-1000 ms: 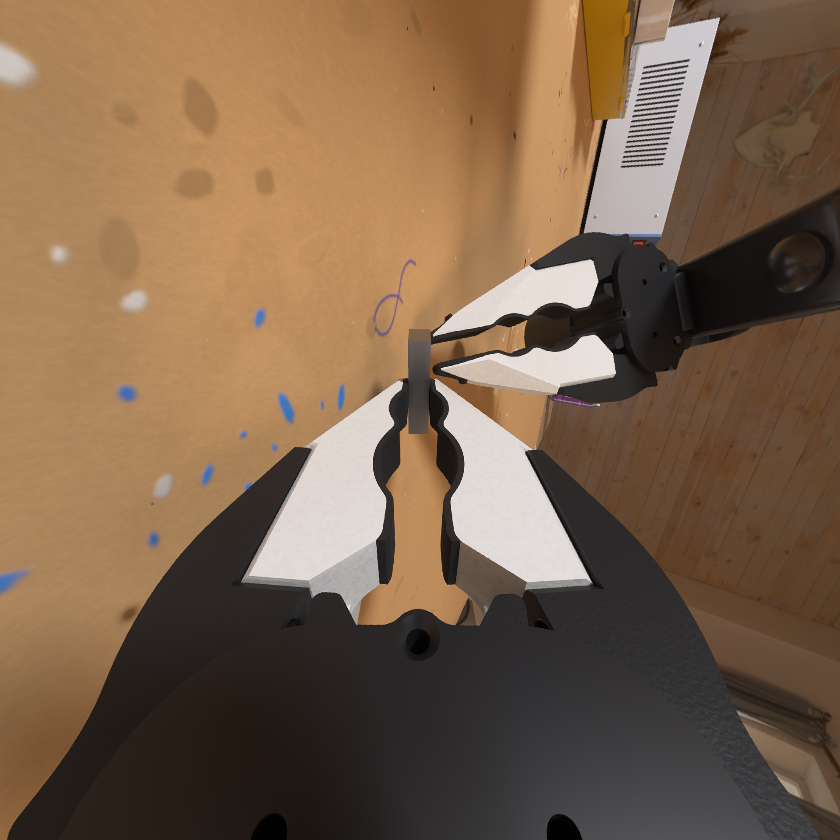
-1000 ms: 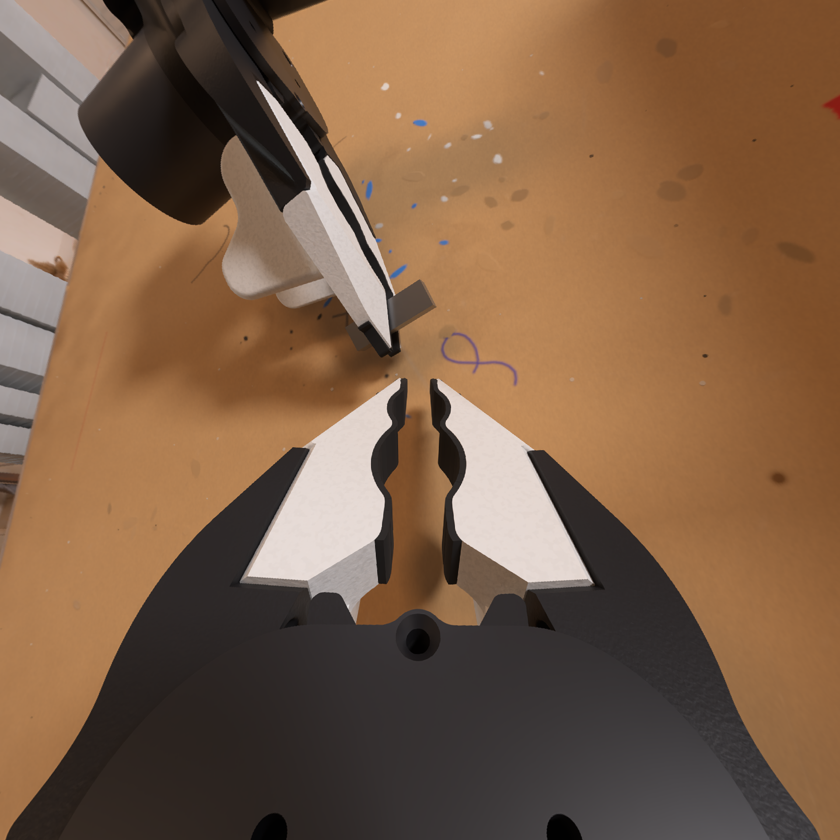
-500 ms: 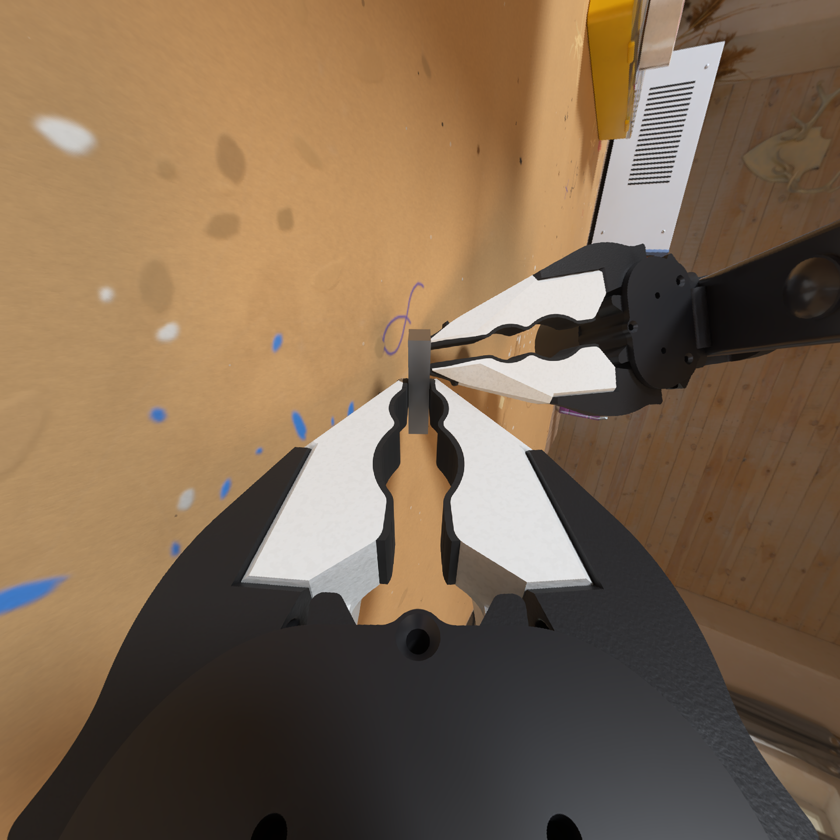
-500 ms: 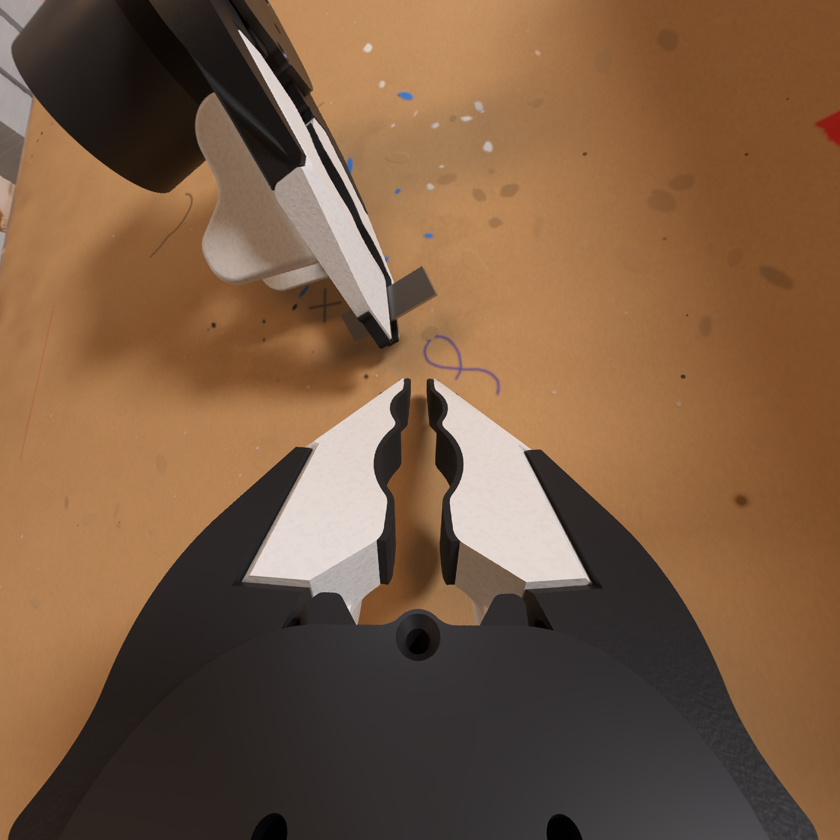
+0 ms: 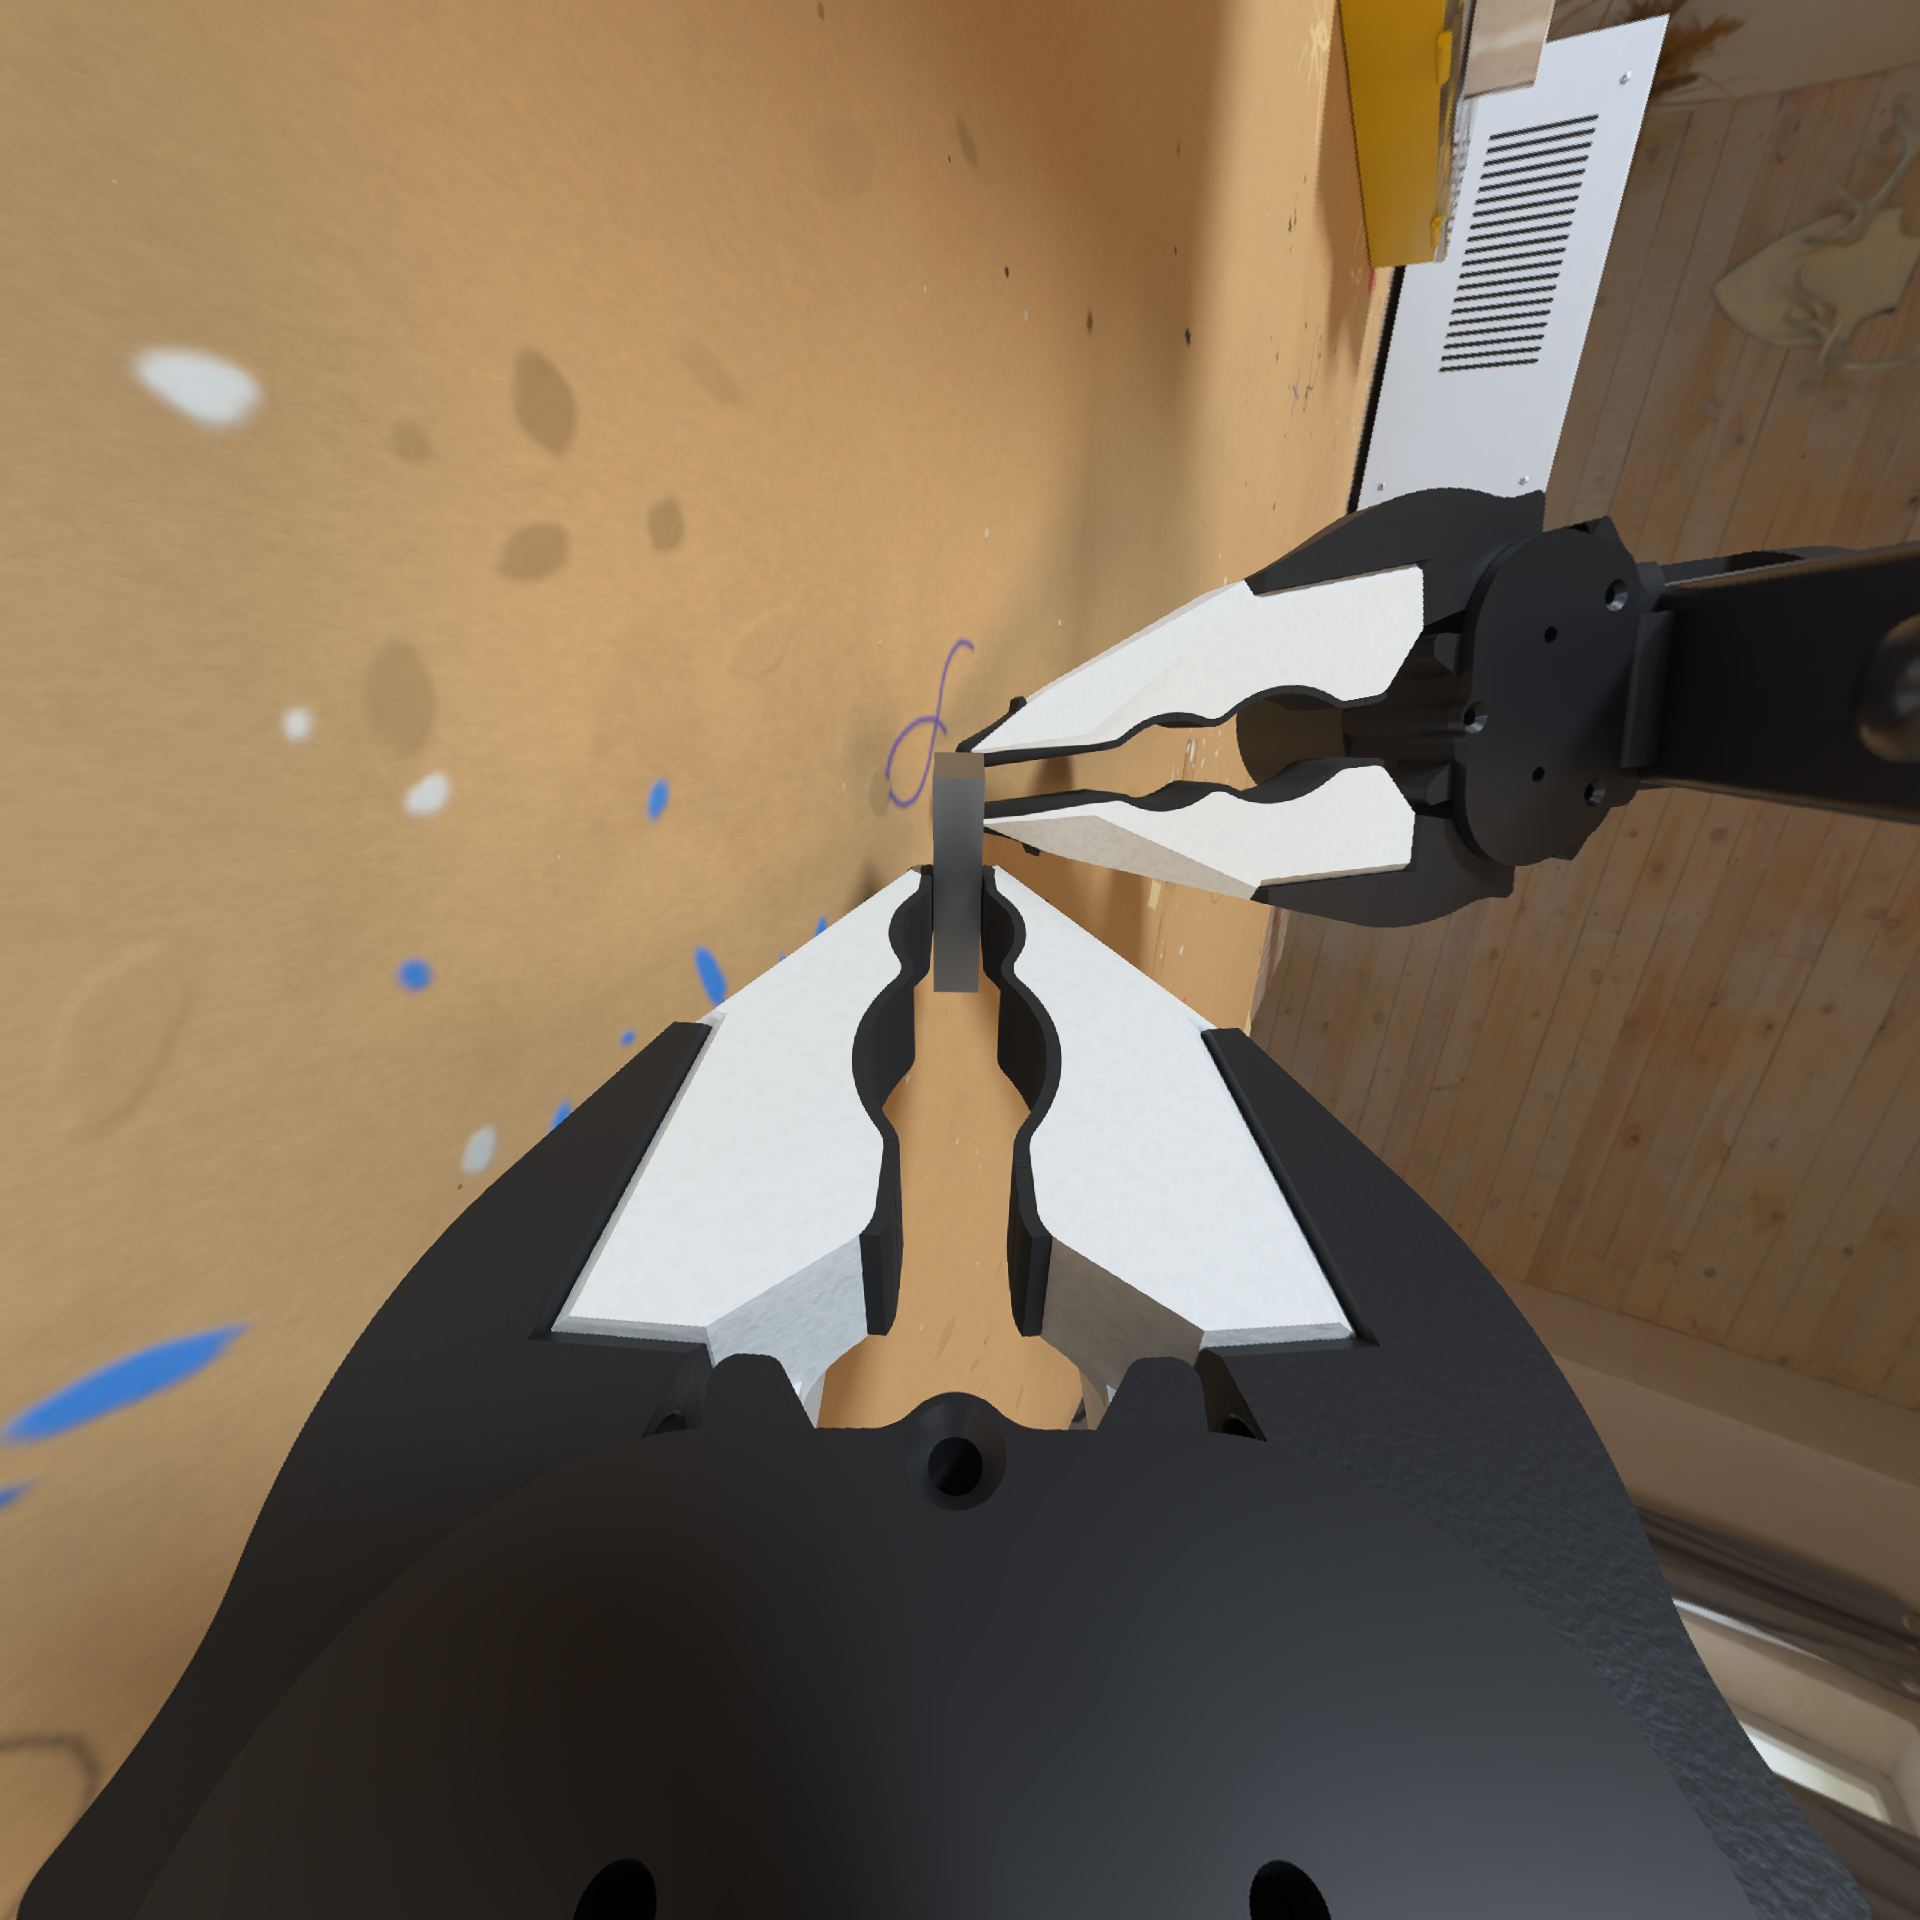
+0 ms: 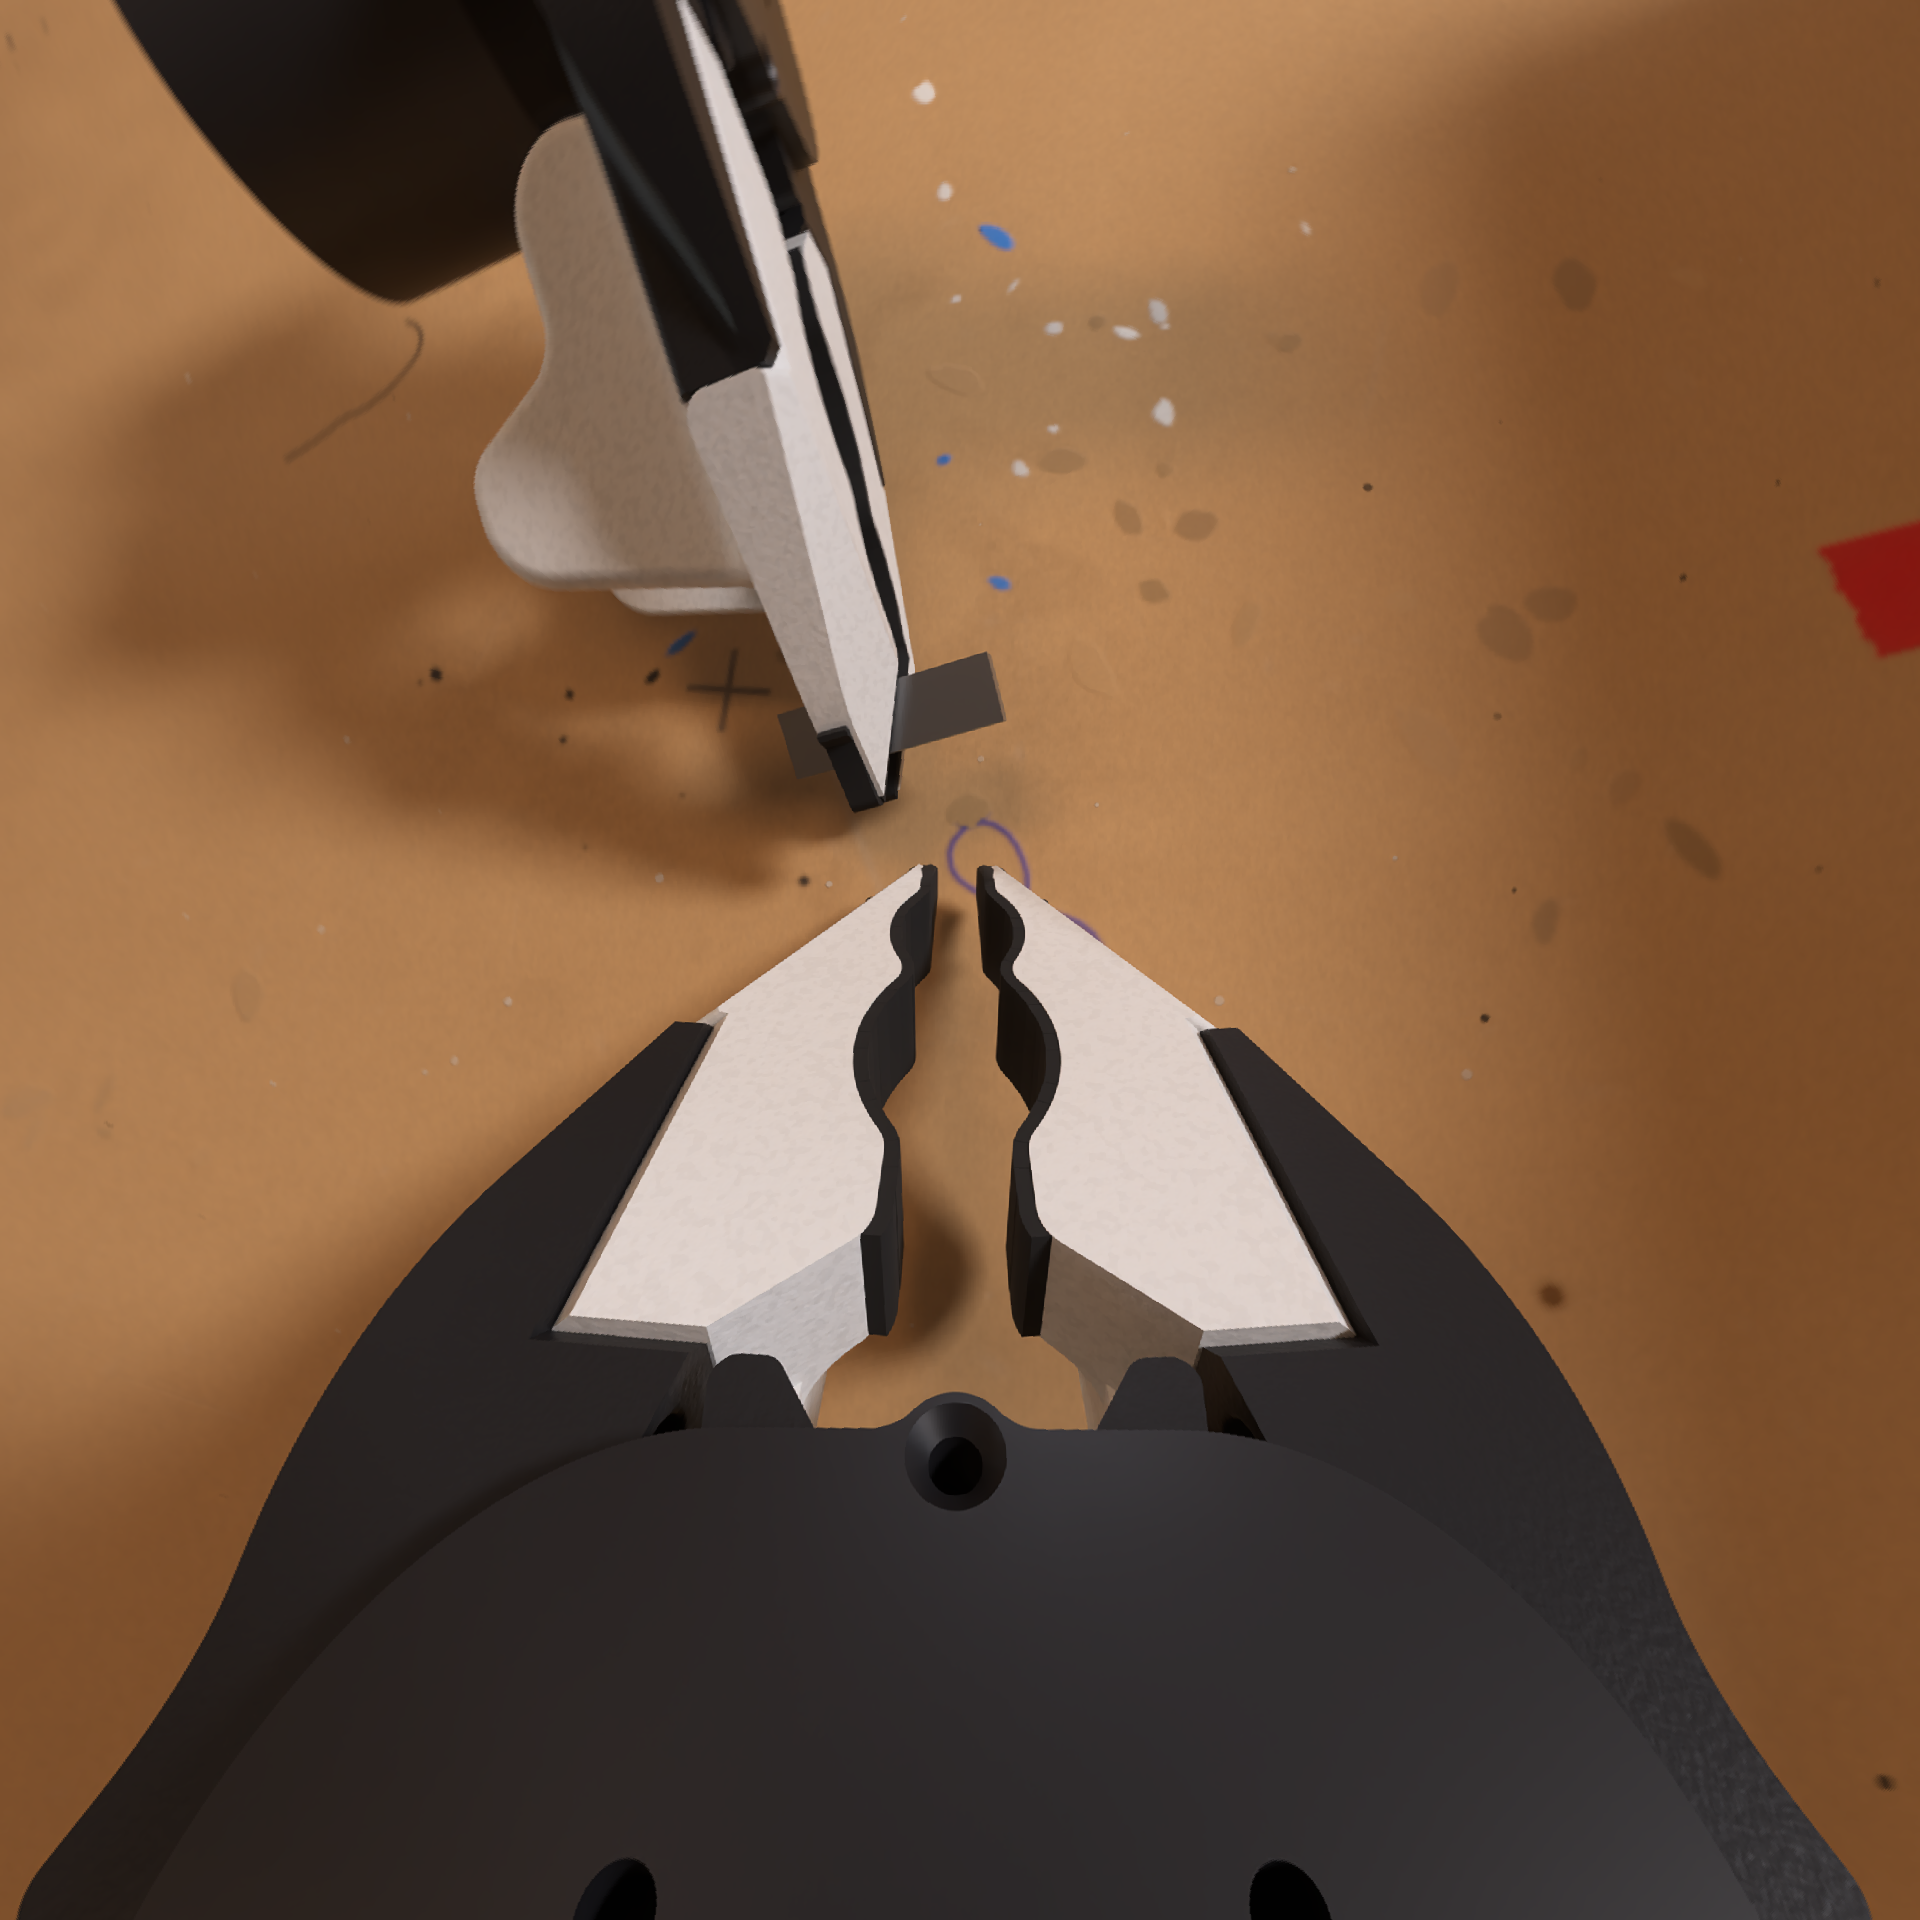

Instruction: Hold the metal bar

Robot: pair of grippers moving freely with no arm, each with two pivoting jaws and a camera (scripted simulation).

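My left gripper (image 5: 954,883) is shut on the short grey metal bar (image 5: 956,831), pinching it at the fingertips above the tan table (image 5: 520,623). In the right wrist view the bar (image 6: 951,701) sticks out on both sides of the left gripper (image 6: 868,790), which comes down from the upper left. My right gripper (image 6: 954,883) is nearly closed and empty, with only a narrow slit between its jaws. Its tips sit just short of the bar. In the left wrist view the right gripper (image 5: 977,777) comes in from the right, with its tips at the bar's far end.
A purple scribble (image 5: 925,738) marks the table under the bar. A yellow box (image 5: 1403,135) and a white vented panel (image 5: 1507,270) lie at the table's far edge. A wooden floor (image 5: 1610,1039) lies beyond the edge. Red tape (image 6: 1881,597) is at the right.
My right gripper has moved closer to the bar and its jaws have narrowed. The left gripper keeps its hold on the bar.
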